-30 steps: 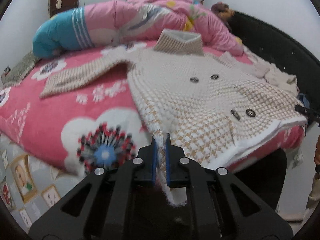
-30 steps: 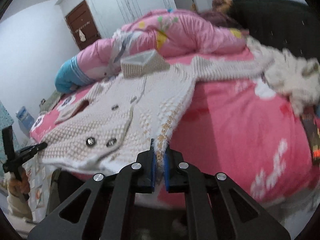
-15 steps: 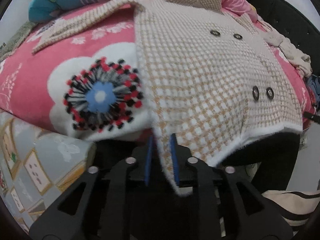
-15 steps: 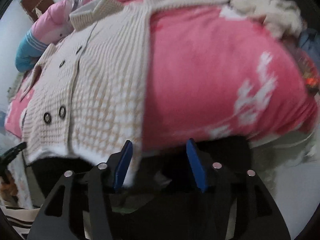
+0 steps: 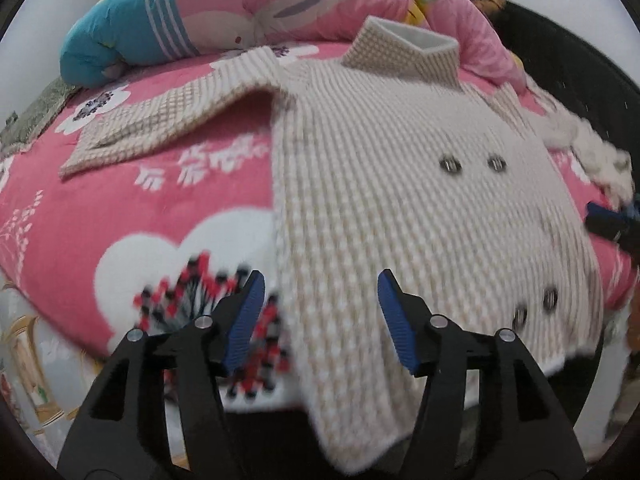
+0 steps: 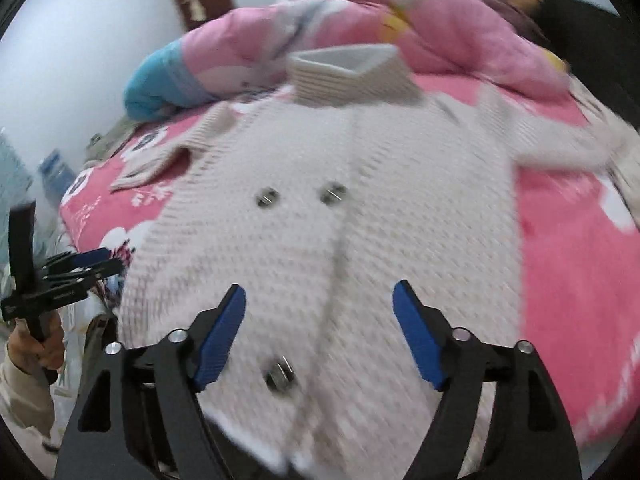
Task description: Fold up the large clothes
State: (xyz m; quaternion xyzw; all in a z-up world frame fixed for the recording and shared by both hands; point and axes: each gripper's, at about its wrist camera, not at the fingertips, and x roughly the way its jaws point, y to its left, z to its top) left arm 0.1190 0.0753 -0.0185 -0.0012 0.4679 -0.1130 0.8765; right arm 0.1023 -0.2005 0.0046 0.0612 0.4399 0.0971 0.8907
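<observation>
**Coat laid out on the bed, both claws parting above its hem**

Left wrist view. I list: my left gripper (image 5: 320, 320), its blue pads (image 5: 245, 320) apart and still widening, nothing pinched between them. Behind them, motion-blurred, lies the cream knitted coat (image 5: 400, 184), spread front-up on the pink floral bedspread (image 5: 120, 208). Its collar (image 5: 404, 52) stands up at the far end; one sleeve (image 5: 168, 124) stretches out to the left; the hem corner hangs over the near bed edge, behind the claw frame. Four dark buttons show, the lower pair smeared. Beyond the collar, a rolled pink and blue quilt (image 5: 224, 20). At the right frame edge only the tip of the right gripper (image 5: 608, 222) is visible; the rest is cut off. A white fluffy heap (image 5: 592, 152) near it I cannot identify.

Right wrist view. The right gripper (image 6: 320, 332) has its pads wide and still spreading; they frame the coat (image 6: 340, 220) without pressing on it. Heavy blur hides the knit pattern. One button (image 6: 280, 376) shows between the pads. At far left, a hand (image 6: 36, 348) holds the left gripper (image 6: 84, 266), small and partly cropped.
</observation>
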